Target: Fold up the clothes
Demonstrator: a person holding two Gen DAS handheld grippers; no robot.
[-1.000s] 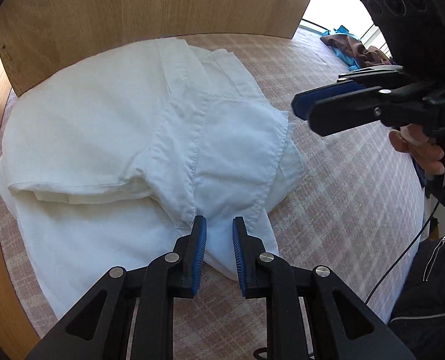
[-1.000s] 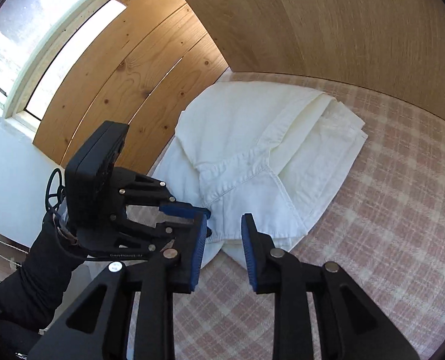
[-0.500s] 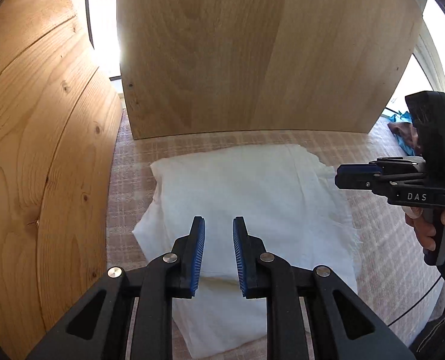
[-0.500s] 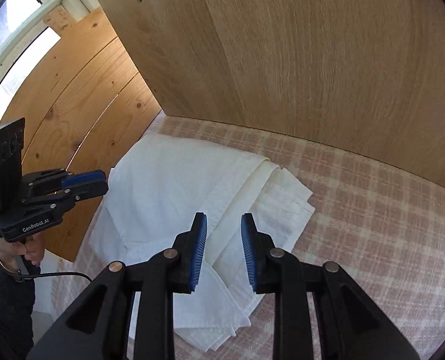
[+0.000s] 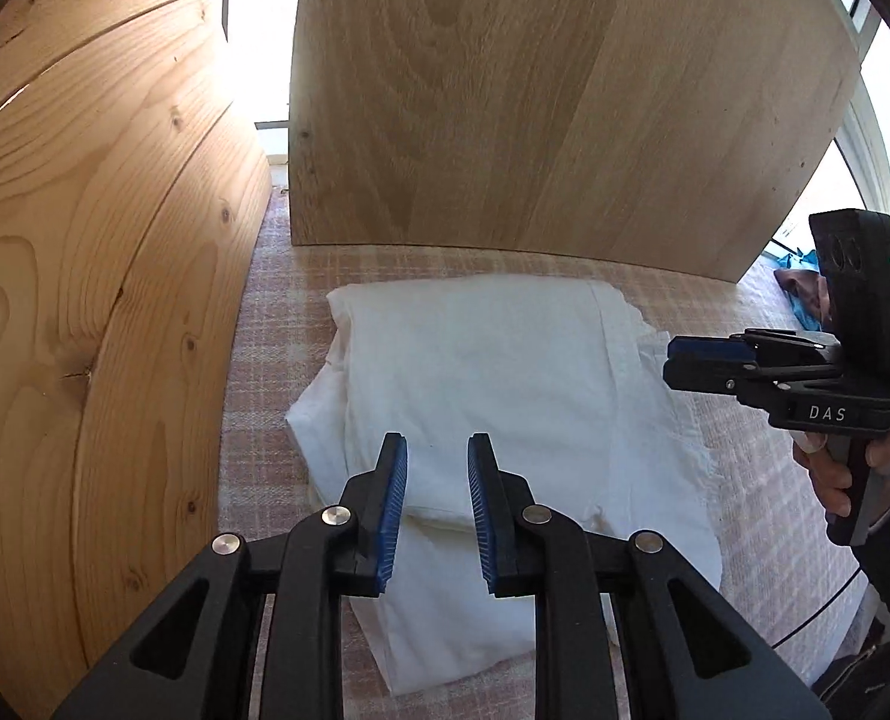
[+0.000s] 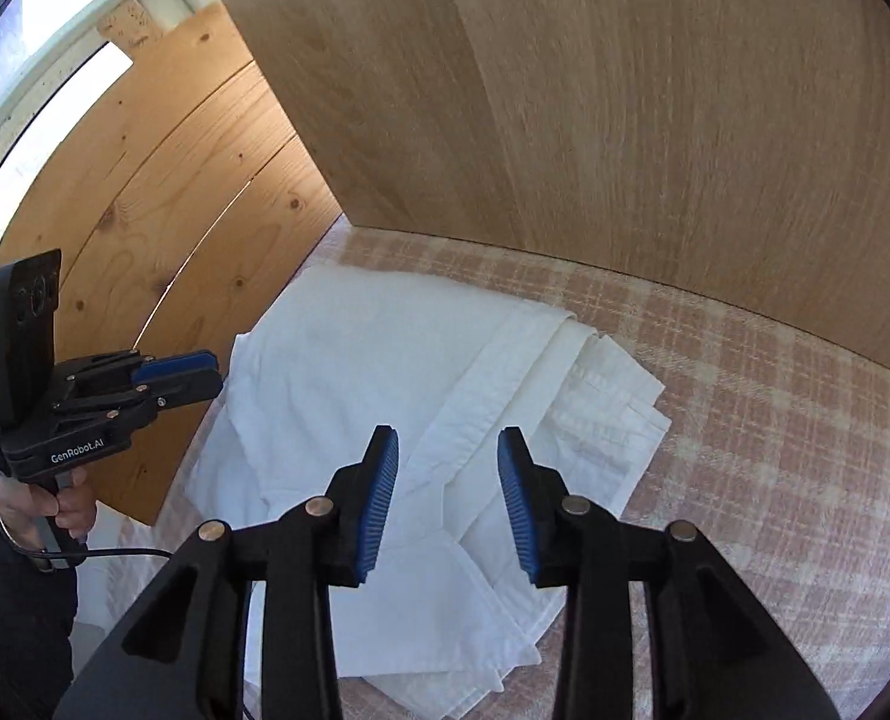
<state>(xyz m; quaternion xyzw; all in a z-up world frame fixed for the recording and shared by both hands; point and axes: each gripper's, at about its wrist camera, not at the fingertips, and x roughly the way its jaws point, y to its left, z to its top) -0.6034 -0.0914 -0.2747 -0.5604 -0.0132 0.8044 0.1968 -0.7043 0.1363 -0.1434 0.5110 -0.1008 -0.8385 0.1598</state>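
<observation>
— On the pink plaid cloth (image 5: 763, 480), what lies between the two tools?

— One white garment (image 5: 505, 396), folded into a rough rectangle of several layers. It sits in the far left corner of the surface, its far edge near the upright wooden board (image 5: 535, 96) and its left side close to the plank wall (image 5: 85, 300).

— How does the garment look?

— Mostly flat and smooth on top. In the right wrist view a stitched band (image 6: 481, 396) runs diagonally across it, and the layer edges on the right fan out unevenly instead of lining up. A loose flap juts out at the near end.

— Where are the tools, and why there?

— The left gripper (image 5: 436, 504) hangs above the garment's near left part, its blue-padded tongs parted by a narrow gap with nothing between them. The right gripper (image 6: 448, 504) hangs over the near right part, tongs spread wider, also empty. Neither touches the fabric. Each camera also shows the other tool from the side, held by a hand (image 5: 829, 474) in a dark sleeve. Judging by their spacing, the two flank the bundle so either side could be reached.

— Is the folding finished?

— The bundle is compact, which fits a fold just completed. The ragged right edges fit equally well a fold still needing tidying or another turn. The views cannot settle which.

— Anything else?

— Far right, a small heap of blue and brown clothing (image 5: 796, 294) by a window.
</observation>
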